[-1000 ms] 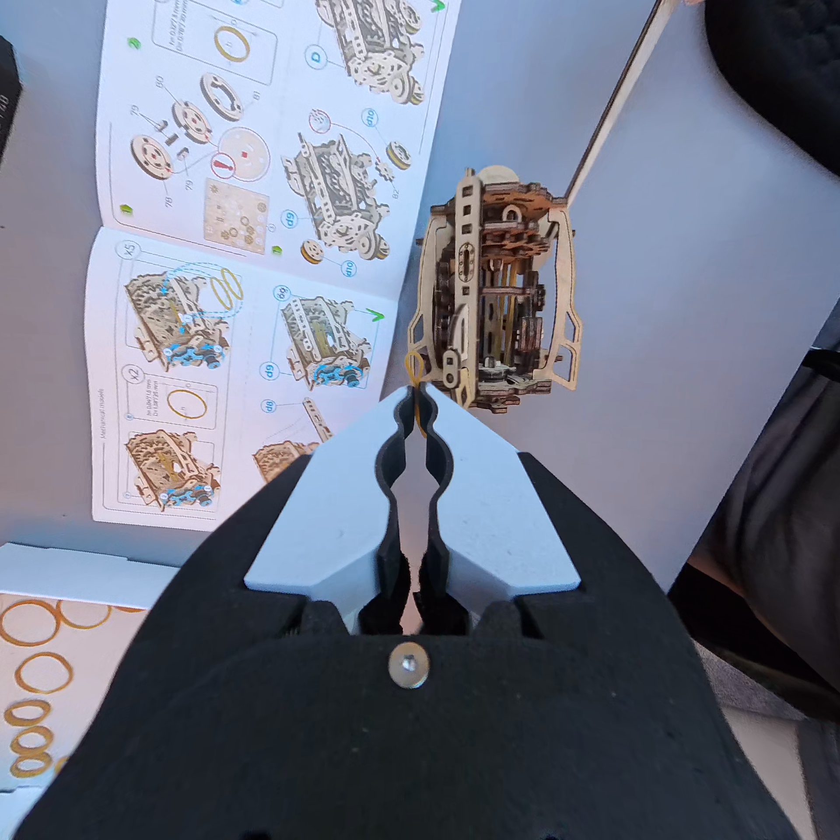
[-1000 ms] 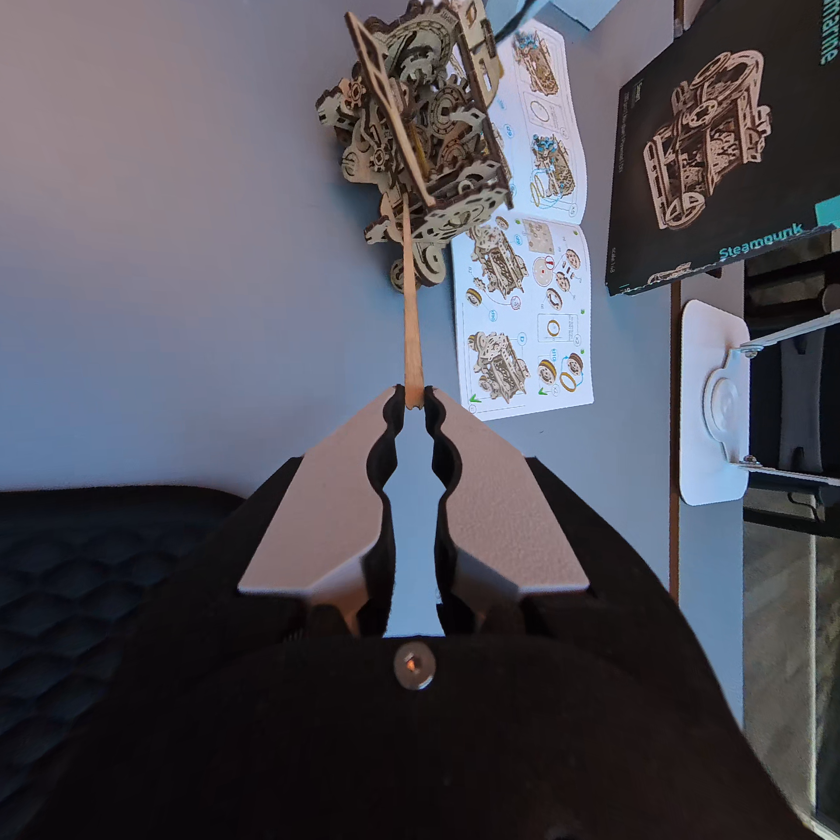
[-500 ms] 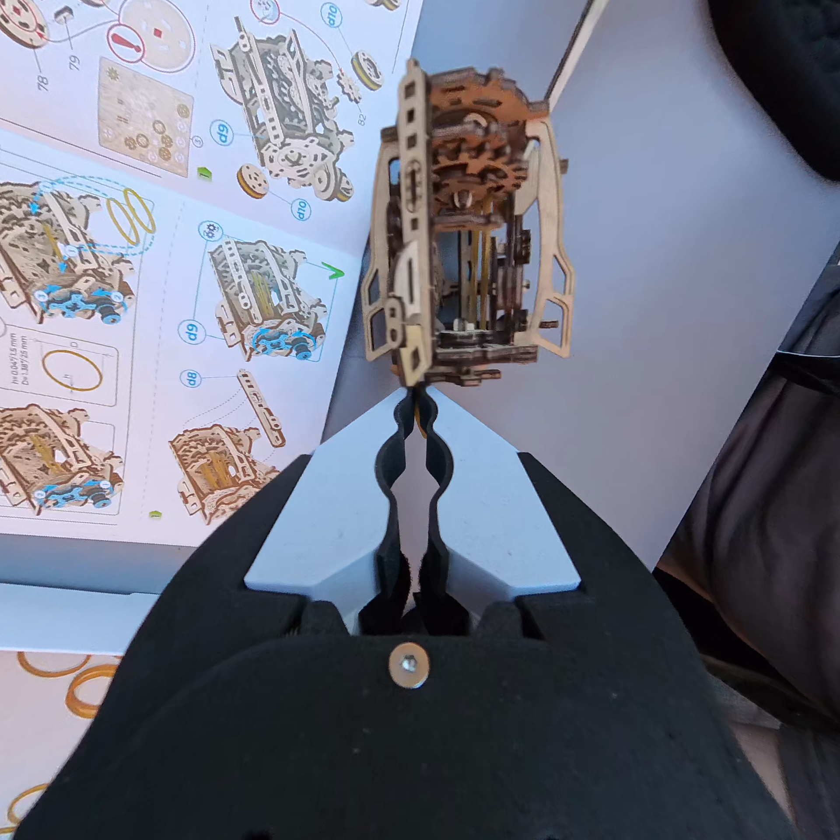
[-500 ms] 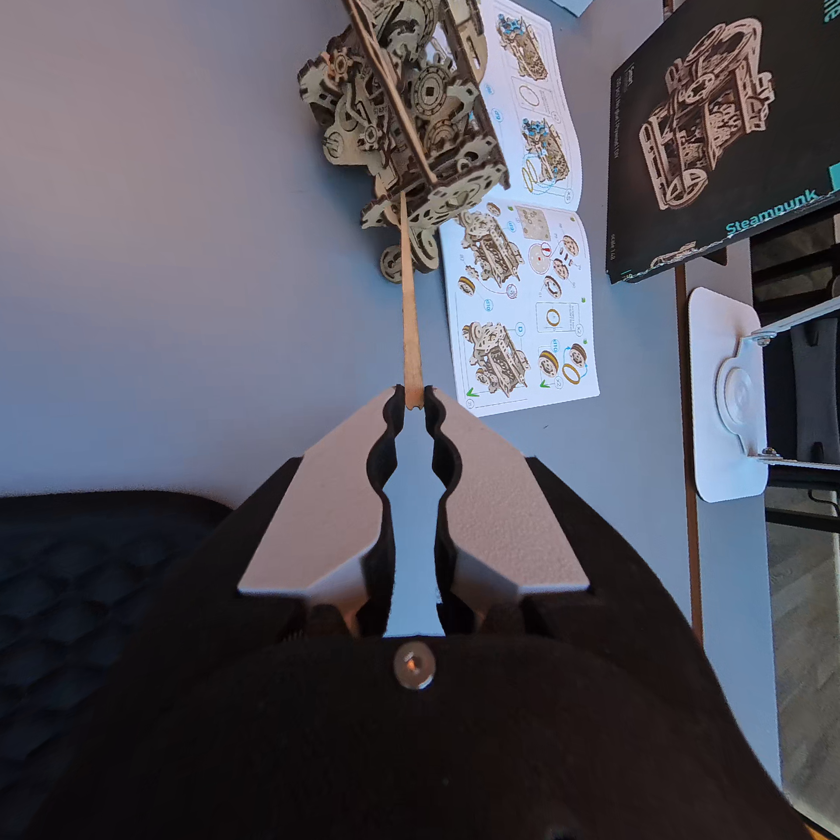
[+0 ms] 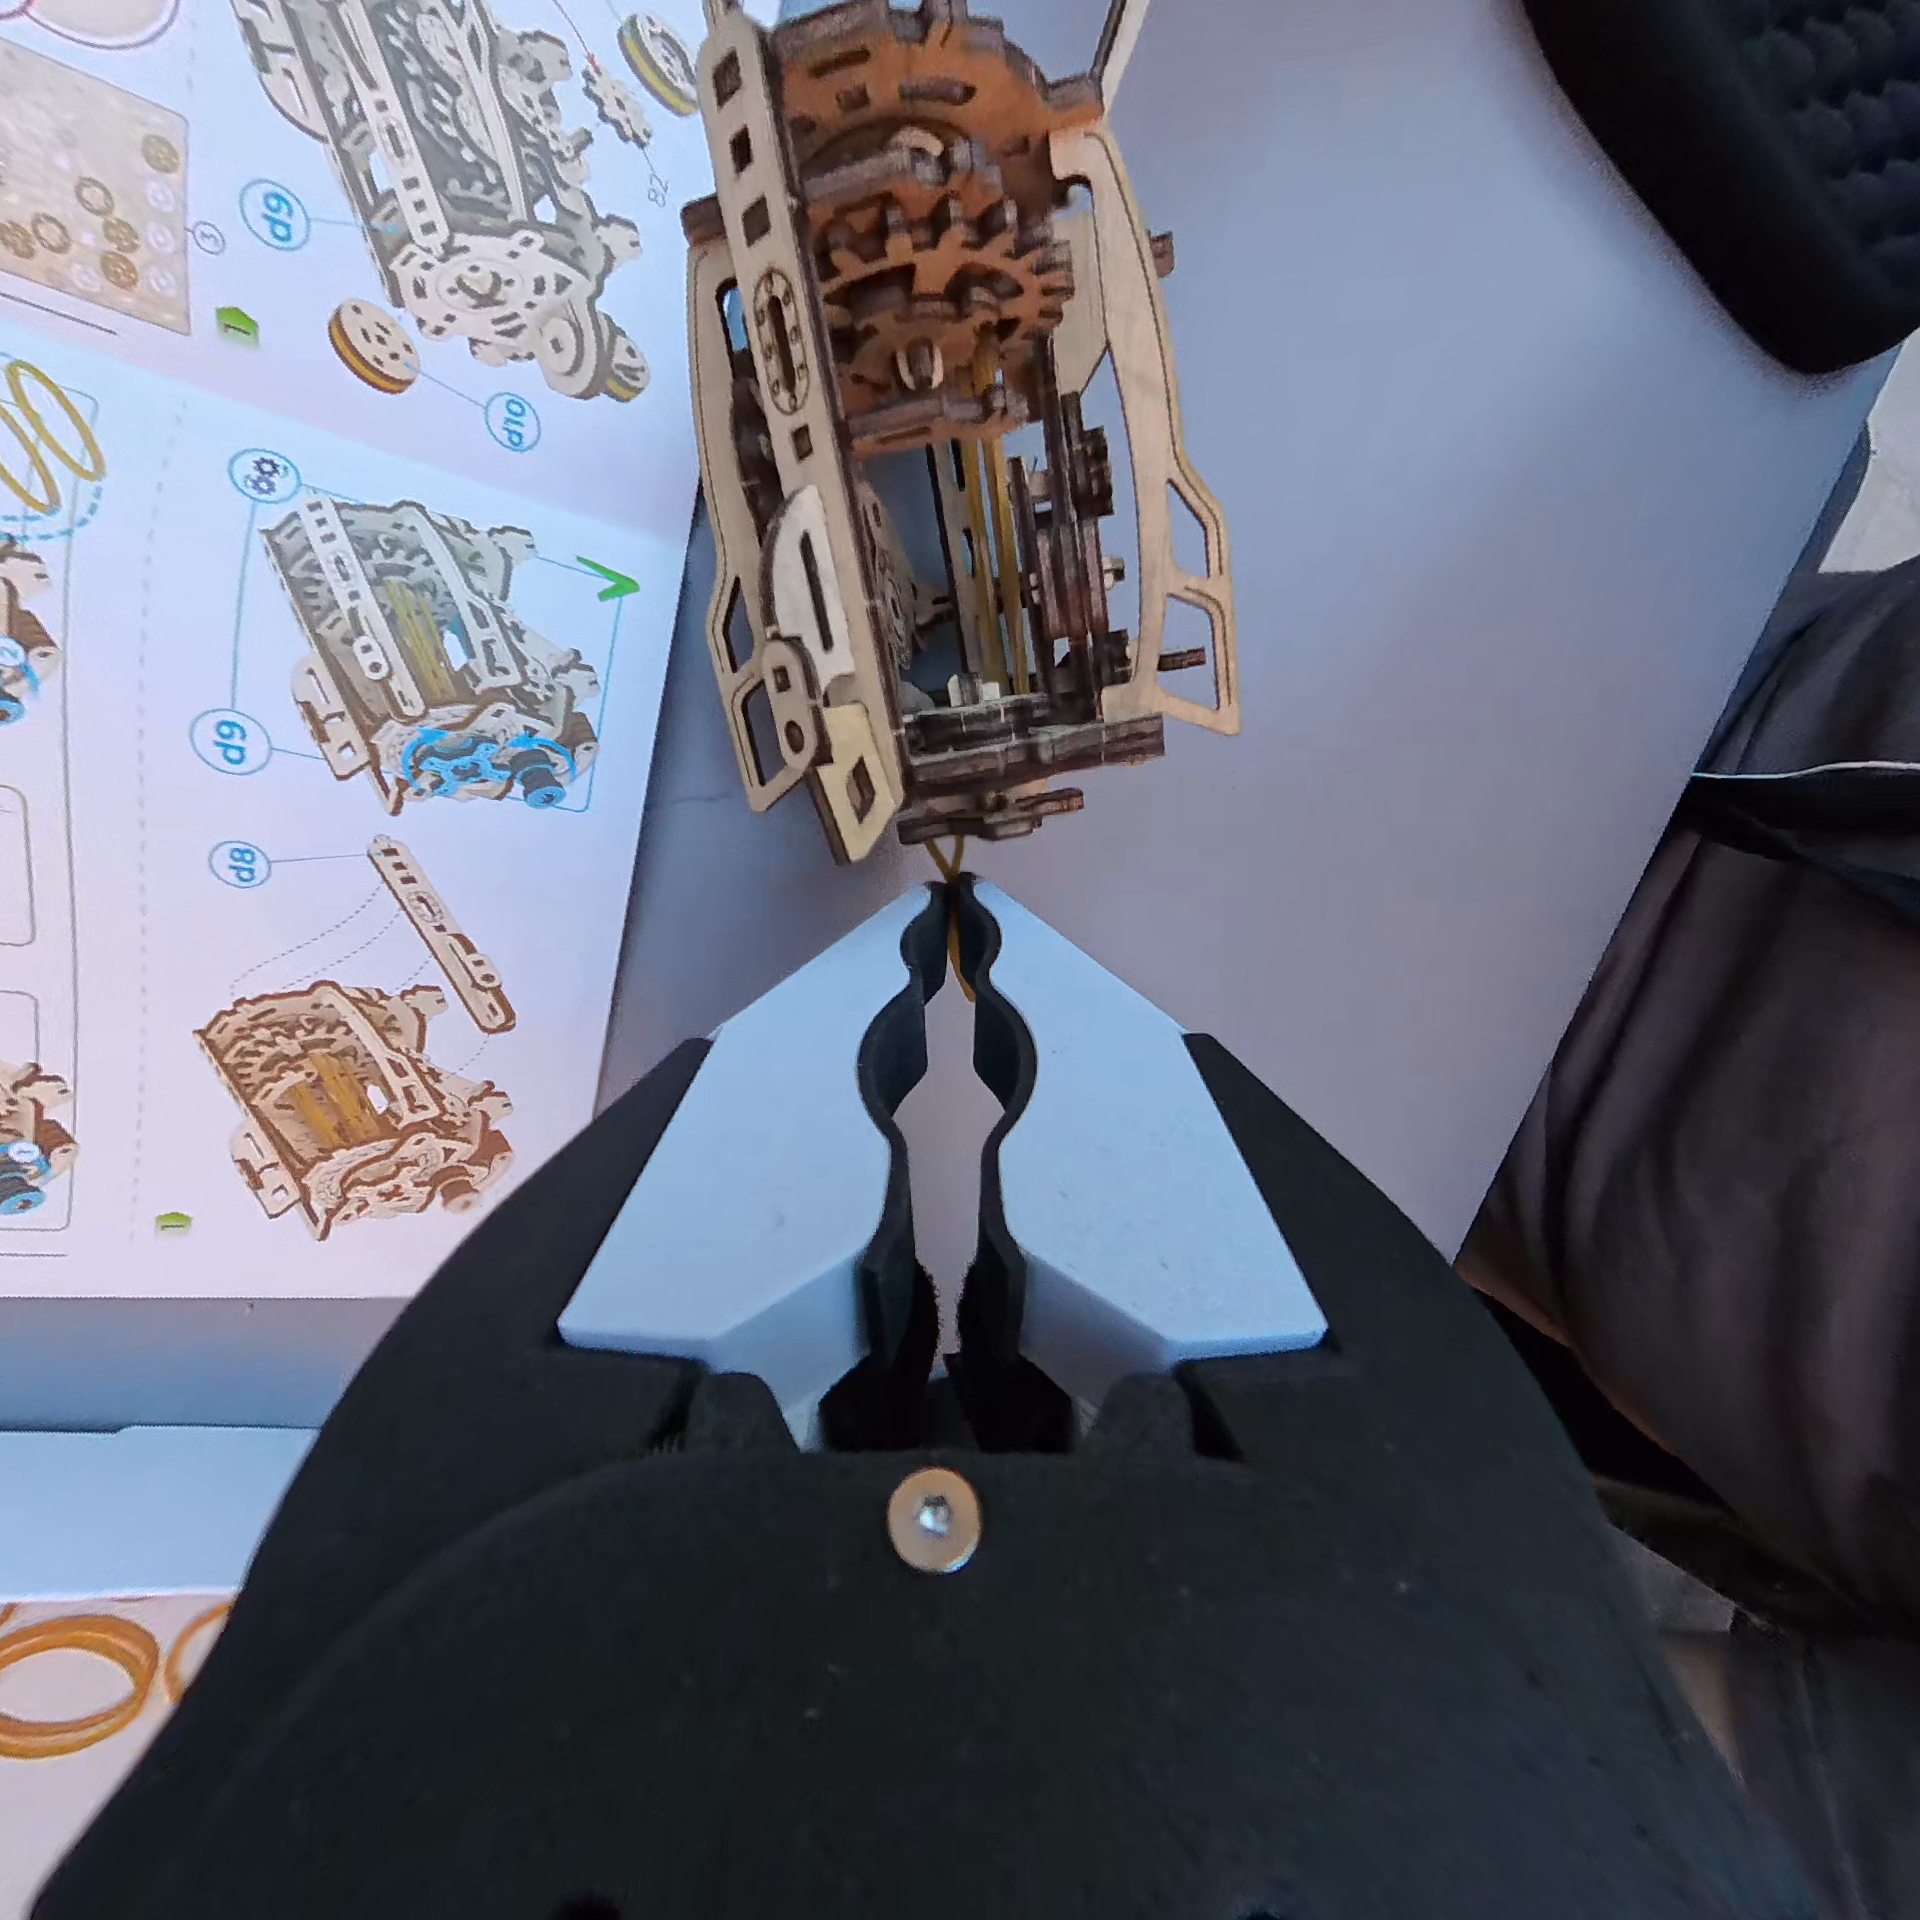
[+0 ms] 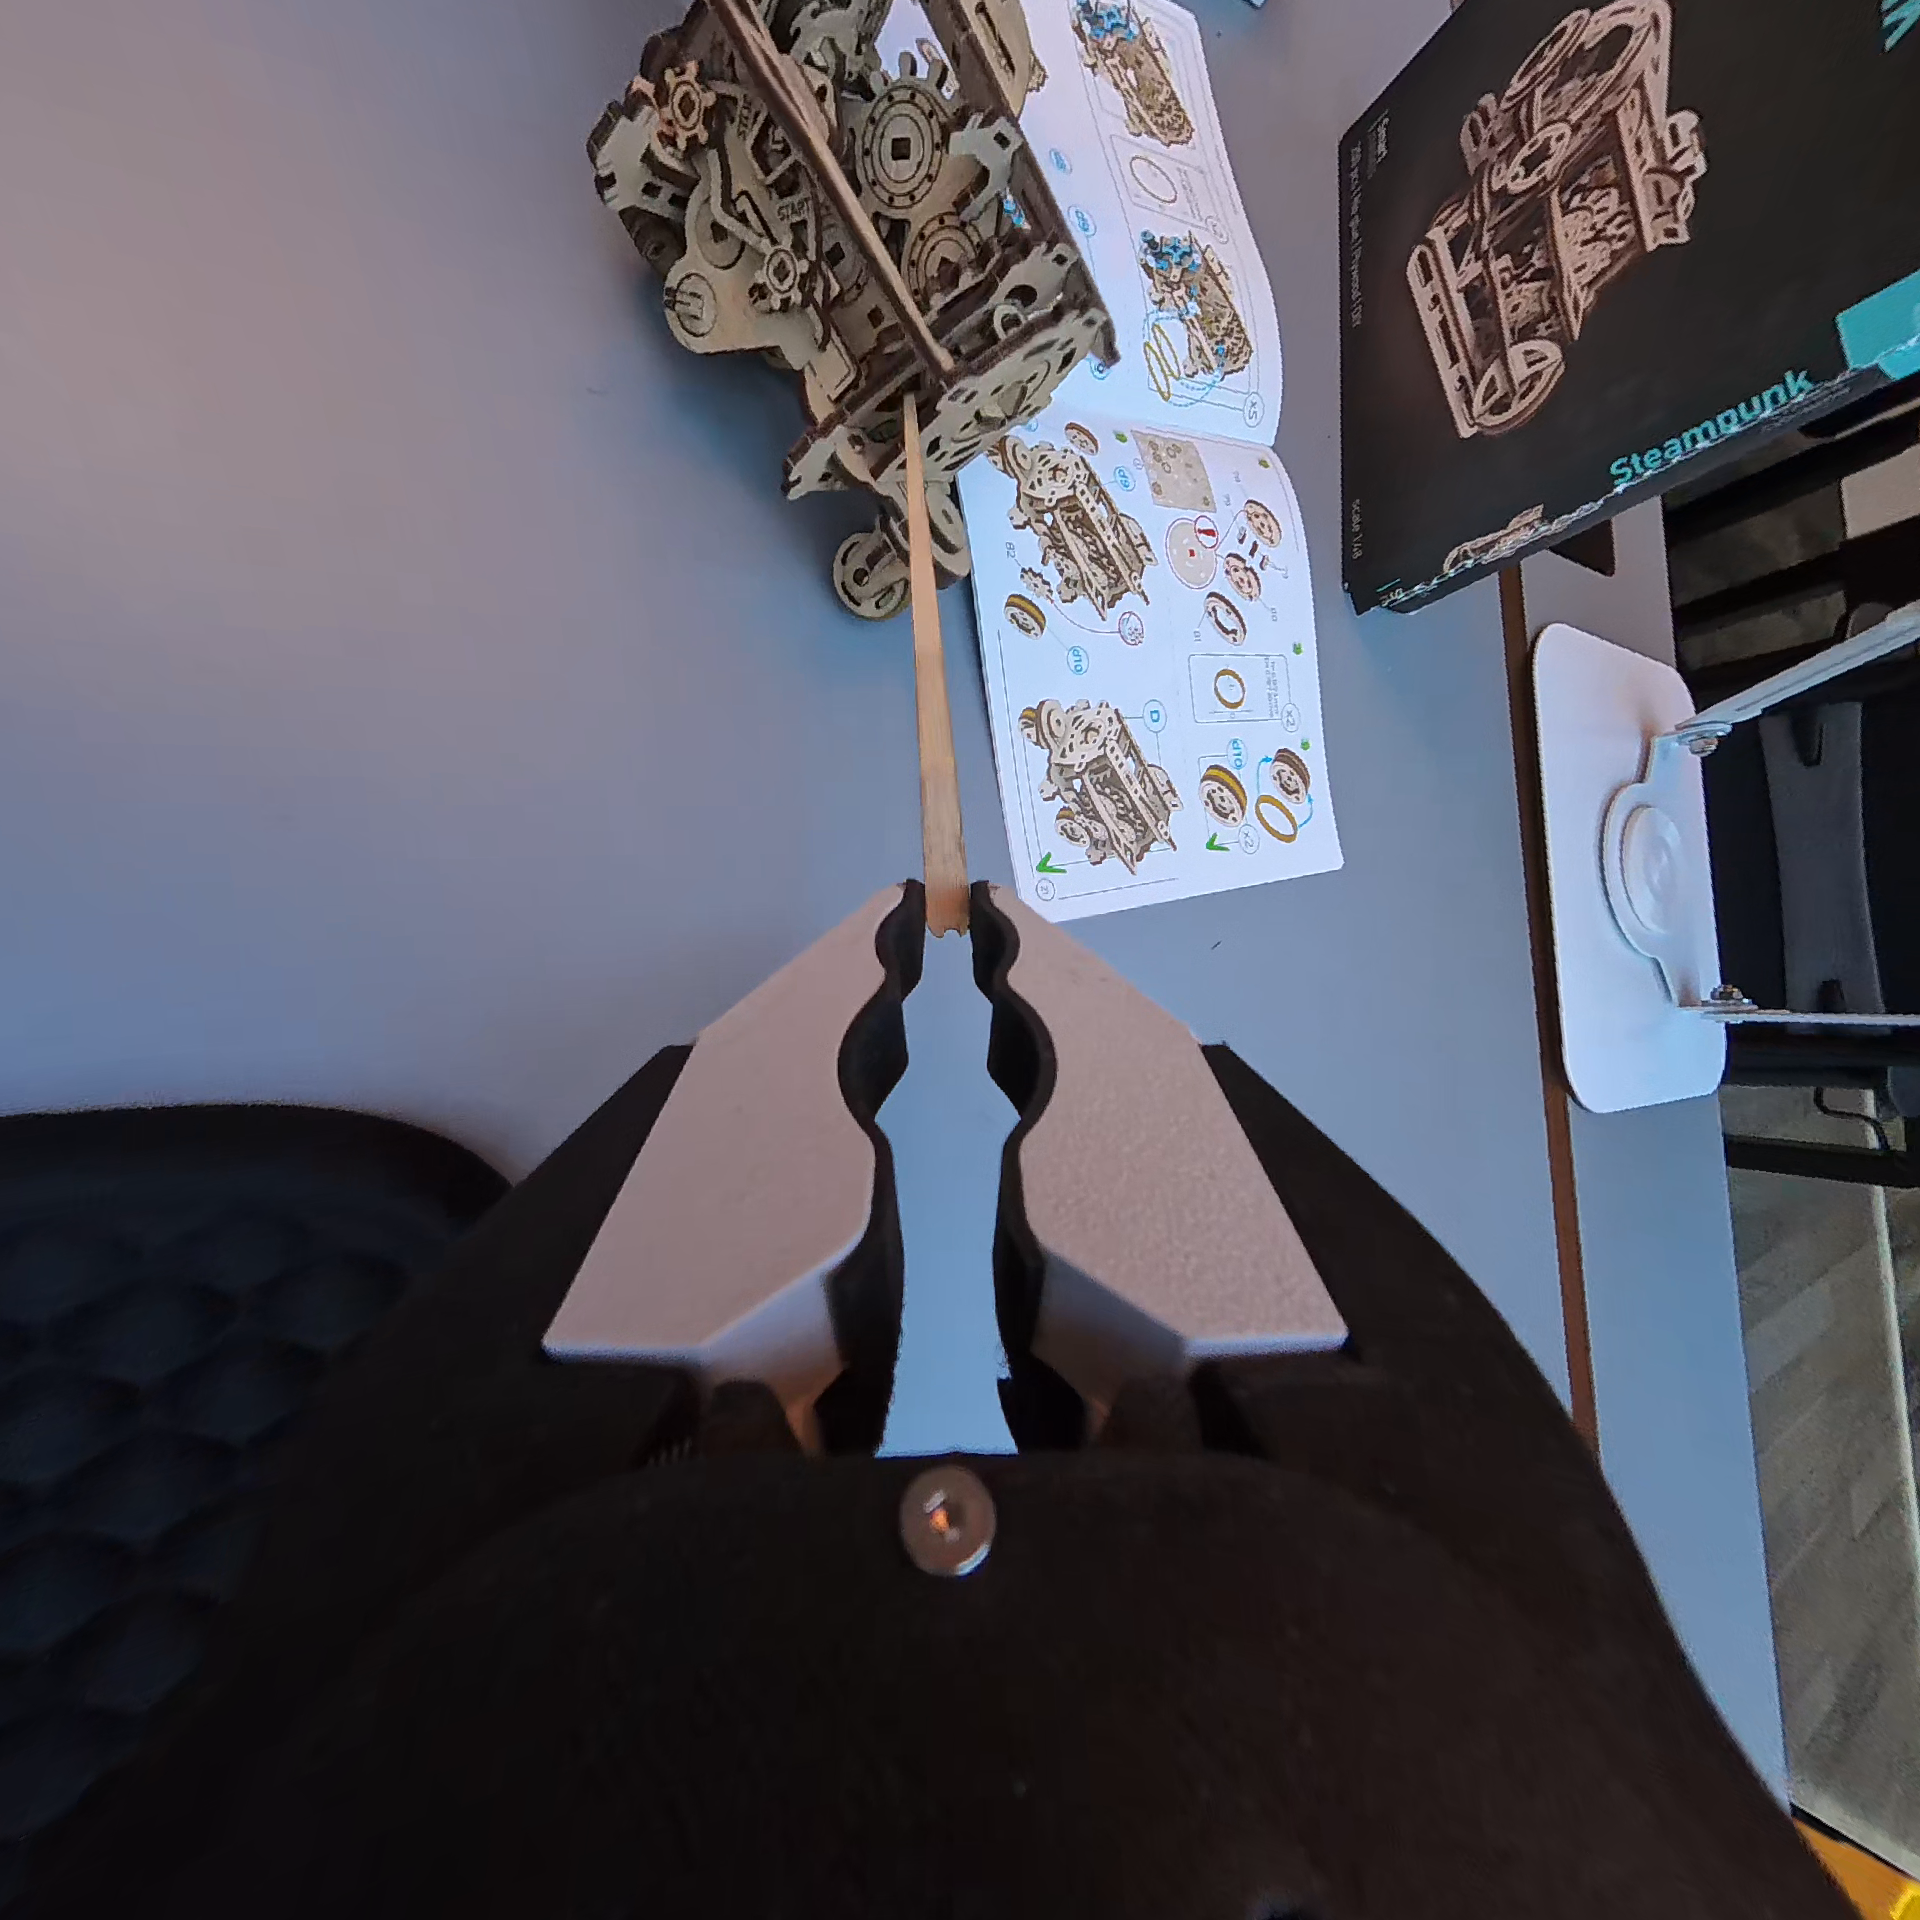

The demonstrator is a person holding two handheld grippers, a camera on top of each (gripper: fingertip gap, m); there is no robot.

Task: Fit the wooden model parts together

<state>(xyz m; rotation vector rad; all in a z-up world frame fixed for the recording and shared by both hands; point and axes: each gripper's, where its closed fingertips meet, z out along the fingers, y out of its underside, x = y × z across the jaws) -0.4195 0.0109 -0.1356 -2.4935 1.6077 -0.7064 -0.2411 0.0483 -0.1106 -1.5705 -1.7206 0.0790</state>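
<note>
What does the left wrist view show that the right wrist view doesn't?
Left wrist view only: the left gripper, fingers closed on a yellow rubber band running up into the model's underside, and loose rubber bands at the lower left corner.

Right wrist view only: the right gripper pinching the near end of a wooden stick that reaches into the model, the dark kit box, and a white mount at the table's edge.

Both: the wooden model, the instruction booklet and the grey table.
</note>
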